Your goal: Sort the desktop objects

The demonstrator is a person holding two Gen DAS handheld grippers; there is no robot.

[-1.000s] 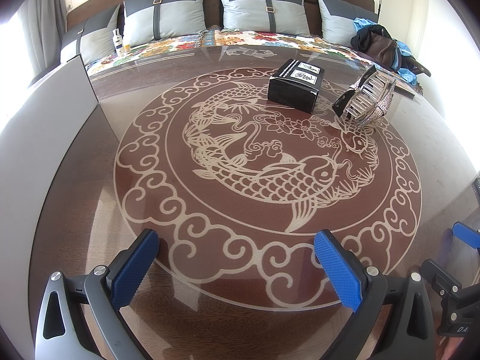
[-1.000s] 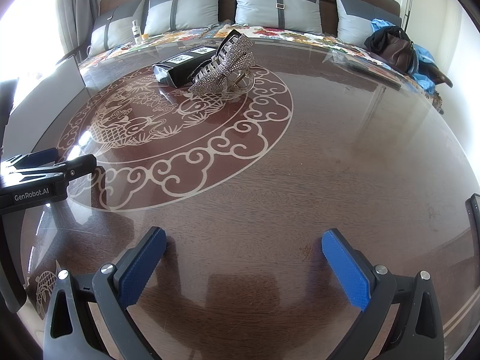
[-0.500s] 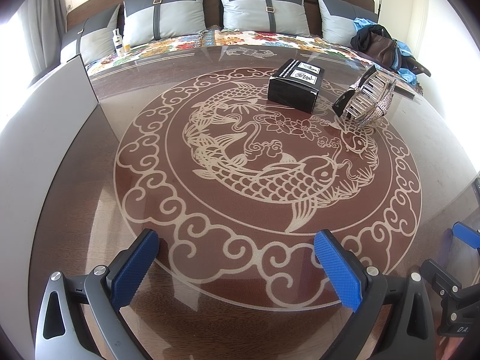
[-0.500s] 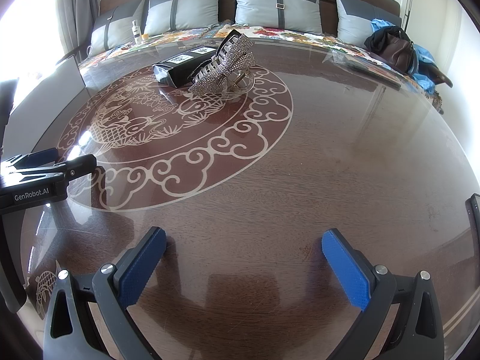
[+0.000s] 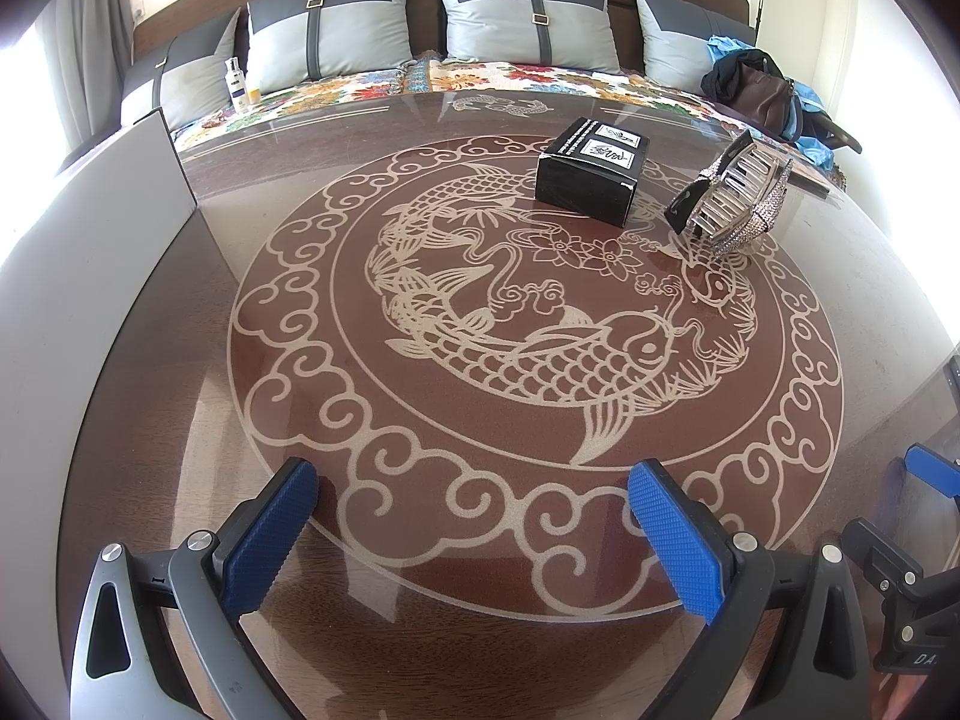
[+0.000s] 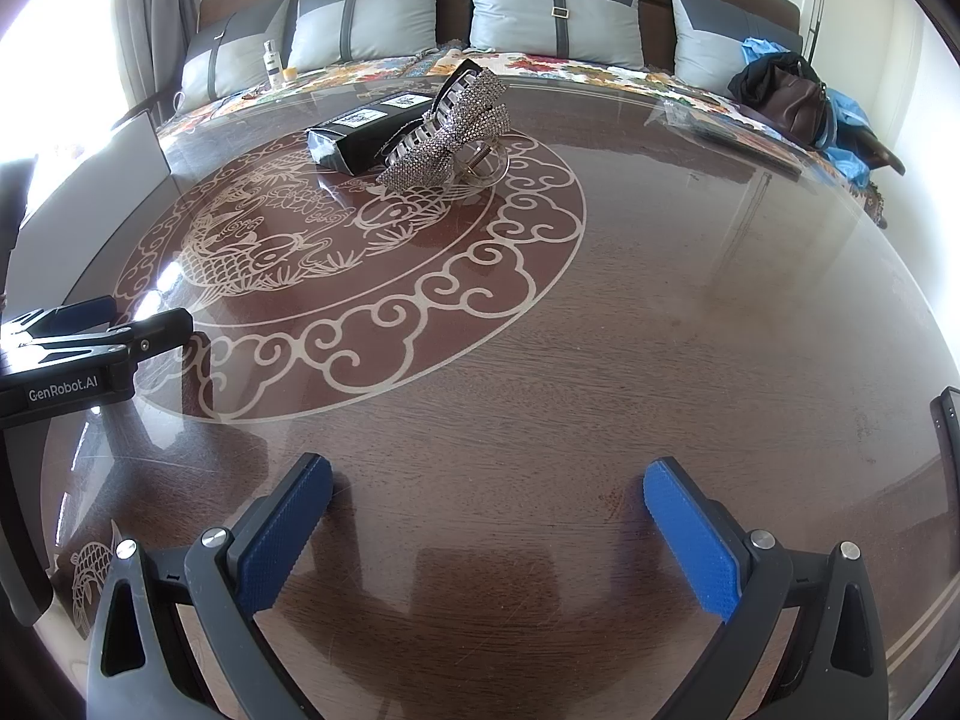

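Note:
A black box [image 5: 591,179] with white labels lies on the far part of the glass-topped table [image 5: 480,432]. To its right rests a rhinestone hair claw clip [image 5: 735,204]. In the right wrist view the box [image 6: 360,135] sits just behind and left of the clip [image 6: 447,135], the two close together. My left gripper [image 5: 471,516] is open near the table's front edge, nothing between its blue pads. My right gripper [image 6: 486,525] is open too, over bare wood to the right of the fish medallion. Both objects are far ahead of the grippers.
A white panel [image 5: 90,252] stands along the table's left side. Behind the table is a bed with grey pillows [image 5: 528,18], a small bottle [image 5: 235,84] and a brown bag [image 5: 759,93]. A dark screen edge [image 6: 948,456] shows at the right.

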